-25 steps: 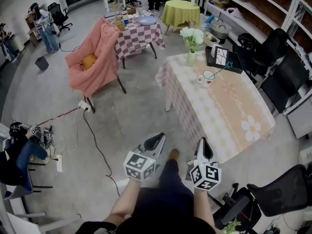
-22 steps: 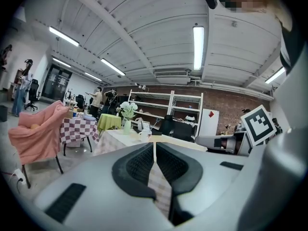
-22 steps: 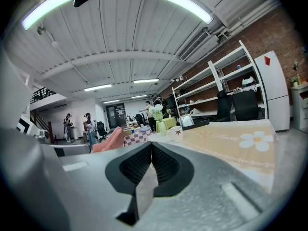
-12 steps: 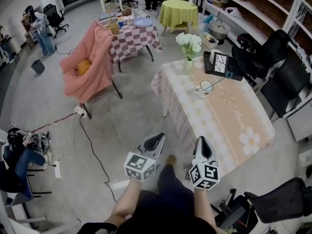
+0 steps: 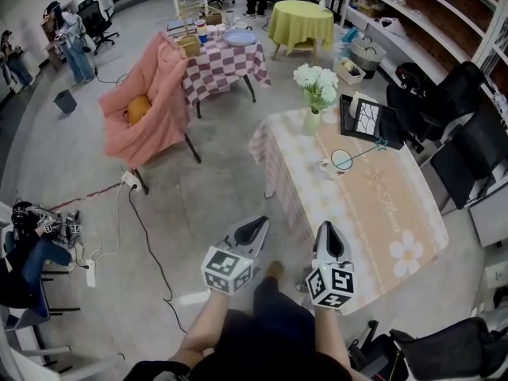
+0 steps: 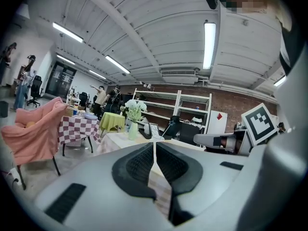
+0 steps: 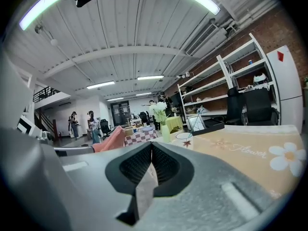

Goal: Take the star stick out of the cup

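Observation:
A white cup (image 5: 329, 167) stands on the table with the peach and checked cloth (image 5: 373, 213), near its far end. The star stick (image 5: 363, 152) leans out of the cup to the right, its blue star over the cloth. Both grippers are held out low, well short of the cup. My left gripper (image 5: 259, 227) hangs over the floor beside the table, jaws shut and empty. My right gripper (image 5: 328, 231) is over the table's near corner, also shut and empty. In the right gripper view the cup (image 7: 183, 138) with the stick (image 7: 194, 121) is ahead, far beyond my right gripper (image 7: 151, 150). In the left gripper view my left gripper (image 6: 154, 150) points at the table.
A vase of white flowers (image 5: 313, 116) and a black framed board (image 5: 371, 121) stand behind the cup. A chair draped in pink (image 5: 151, 105), a checked table (image 5: 226, 58) and a yellow-green round table (image 5: 300, 18) lie beyond. Black office chairs (image 5: 456, 101) line the right. A cable (image 5: 151, 236) crosses the floor.
The table and cup have come nearer and lower in the head view as I walk toward them. Both grippers stay shut, held the same way in front of me.

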